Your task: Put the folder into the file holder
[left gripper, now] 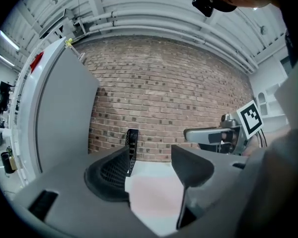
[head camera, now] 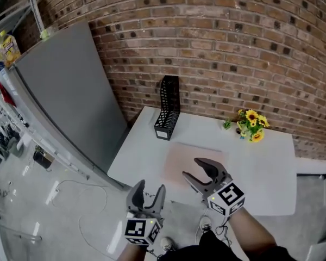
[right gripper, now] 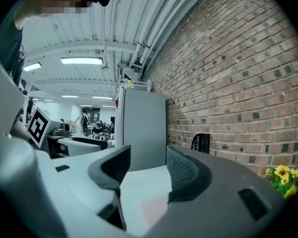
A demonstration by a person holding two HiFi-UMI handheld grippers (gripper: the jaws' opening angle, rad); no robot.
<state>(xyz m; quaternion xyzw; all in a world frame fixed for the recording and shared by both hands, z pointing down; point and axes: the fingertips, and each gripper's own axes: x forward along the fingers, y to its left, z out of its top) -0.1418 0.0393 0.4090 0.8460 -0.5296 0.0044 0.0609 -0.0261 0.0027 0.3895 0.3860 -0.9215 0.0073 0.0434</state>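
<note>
Nearest the person, the left gripper [head camera: 150,190] hangs just off the front edge of the white worktop [head camera: 263,167], its fingers [left gripper: 109,175] spread wide with nothing between them. The right gripper [head camera: 197,170], over the worktop, is parted and empty too, probably readied for a pick-up. Beneath it the pale pink flat folder [head camera: 176,157] lies untouched. Beyond, the black mesh file holder [head camera: 168,110] stands upright near the red brick wall [head camera: 217,42], its open top ready to receive the folder.

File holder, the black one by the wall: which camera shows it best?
The head view: the file holder stands whole and upright on the white table. The left gripper view shows only a narrow edge of it; the right gripper view only its top corner.
</note>
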